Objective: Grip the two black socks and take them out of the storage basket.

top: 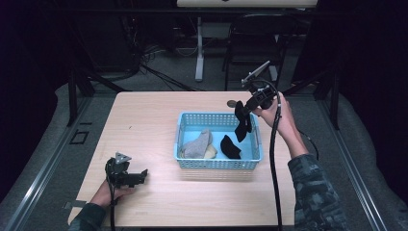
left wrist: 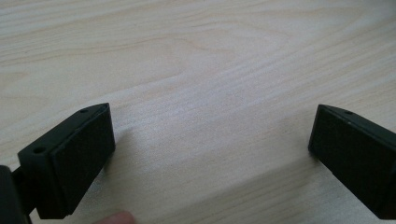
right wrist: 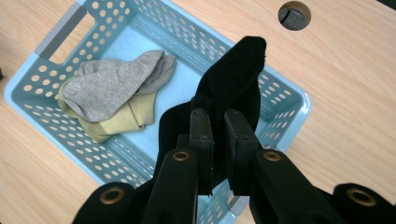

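You've got one light-blue perforated plastic basket [top: 185, 122] on one pale wooden table [top: 144, 120]. Socks: two black fabric ones, one hanging in the right gripper [top: 242, 126] and one lying in the basket [top: 230, 147]; one grey [top: 197, 144]; one pale yellow [top: 210, 153]. Two black two-jaw grippers: left [top: 143, 175], right [right wrist: 218, 140].

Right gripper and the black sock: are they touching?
Touching. The right gripper view shows the right gripper with its jaws shut on the black sock, which hangs above the blue basket.

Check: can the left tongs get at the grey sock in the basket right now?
Probably yes: the left tongs are open, holding nothing, and the grey sock lies on top at the basket's near-left side. Only its rim lies between.
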Demonstrator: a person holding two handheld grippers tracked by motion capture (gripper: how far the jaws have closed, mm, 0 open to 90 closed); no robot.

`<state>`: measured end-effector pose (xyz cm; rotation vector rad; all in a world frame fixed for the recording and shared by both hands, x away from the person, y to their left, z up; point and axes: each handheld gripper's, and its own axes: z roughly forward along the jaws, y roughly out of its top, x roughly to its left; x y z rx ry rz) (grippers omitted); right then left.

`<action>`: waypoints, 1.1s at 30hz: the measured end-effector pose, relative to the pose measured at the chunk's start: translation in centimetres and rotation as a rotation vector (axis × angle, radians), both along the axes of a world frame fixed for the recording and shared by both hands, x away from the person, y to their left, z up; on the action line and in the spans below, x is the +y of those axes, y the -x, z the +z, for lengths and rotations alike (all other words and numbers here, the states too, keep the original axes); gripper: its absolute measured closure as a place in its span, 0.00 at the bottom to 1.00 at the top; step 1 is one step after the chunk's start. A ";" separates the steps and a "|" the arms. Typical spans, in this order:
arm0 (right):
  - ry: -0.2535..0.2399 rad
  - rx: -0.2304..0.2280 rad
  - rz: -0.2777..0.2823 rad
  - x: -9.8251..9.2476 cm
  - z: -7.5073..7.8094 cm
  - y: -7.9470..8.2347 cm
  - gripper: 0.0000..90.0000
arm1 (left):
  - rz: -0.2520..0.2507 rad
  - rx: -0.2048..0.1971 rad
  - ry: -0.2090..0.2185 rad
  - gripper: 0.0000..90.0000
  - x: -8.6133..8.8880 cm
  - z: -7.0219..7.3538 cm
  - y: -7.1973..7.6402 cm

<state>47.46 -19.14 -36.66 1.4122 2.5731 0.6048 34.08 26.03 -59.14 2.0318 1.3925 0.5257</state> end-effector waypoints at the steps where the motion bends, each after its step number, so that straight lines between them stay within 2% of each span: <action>1: 0.000 -0.001 0.002 0.0 0.2 0.1 0.93 | 0.000 0.000 0.000 0.00 0.0 0.0 0.0; 19: 0.007 -0.017 -0.014 -2.0 3.1 1.0 0.92 | 0.000 0.000 0.000 0.00 0.0 0.0 0.0; 25: 0.014 -0.020 -0.030 -3.4 4.1 1.4 0.92 | 0.000 0.000 0.000 0.00 0.0 0.0 0.0; 33: 0.012 -0.027 -0.064 -5.3 4.5 1.9 0.92 | 0.000 0.000 0.000 0.00 0.0 0.0 0.0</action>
